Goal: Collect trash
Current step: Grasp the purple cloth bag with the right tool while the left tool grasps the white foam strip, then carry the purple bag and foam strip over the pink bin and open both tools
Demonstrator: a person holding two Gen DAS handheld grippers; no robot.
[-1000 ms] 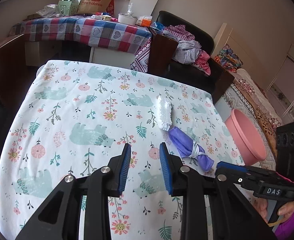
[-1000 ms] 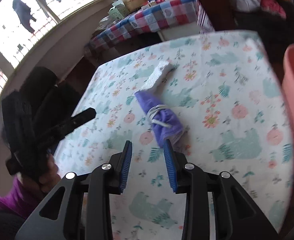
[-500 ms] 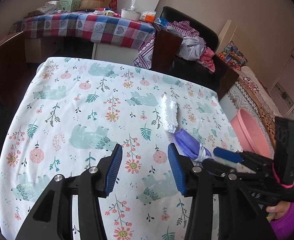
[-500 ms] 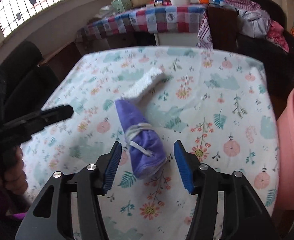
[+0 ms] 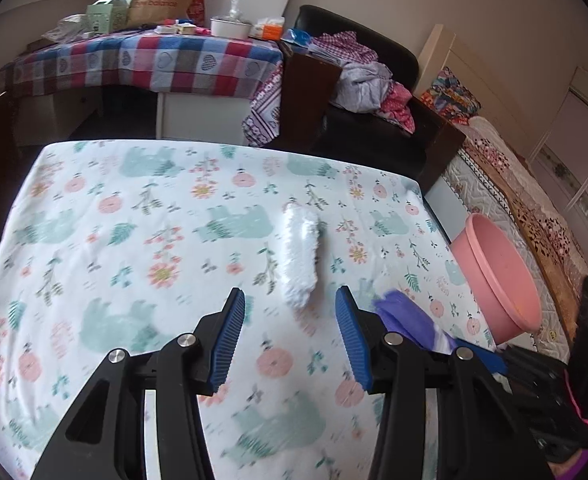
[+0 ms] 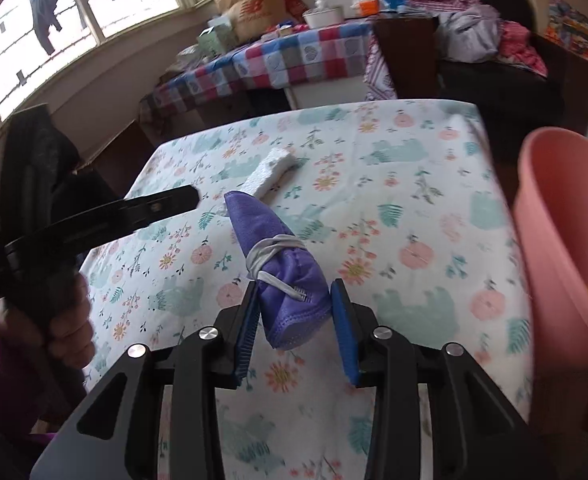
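1. The right tool point(image 6: 294, 316) sits low in the middle of its frame, jaws around the near end of the rolled purple face mask point(image 6: 282, 264), blue pads right against it on both sides, so it looks gripped.
2. The mask has its white ear loop wound around it and lies on the bear-print counter point(image 6: 414, 200).
3. The left tool point(image 5: 290, 332) is wide open at bottom center, with nothing between its jaws.
4. The white foam piece point(image 5: 302, 256) lies just past the left tool's fingertips, mid-frame.
5. The pink basin point(image 5: 498, 280) is at the right edge, beside the counter.
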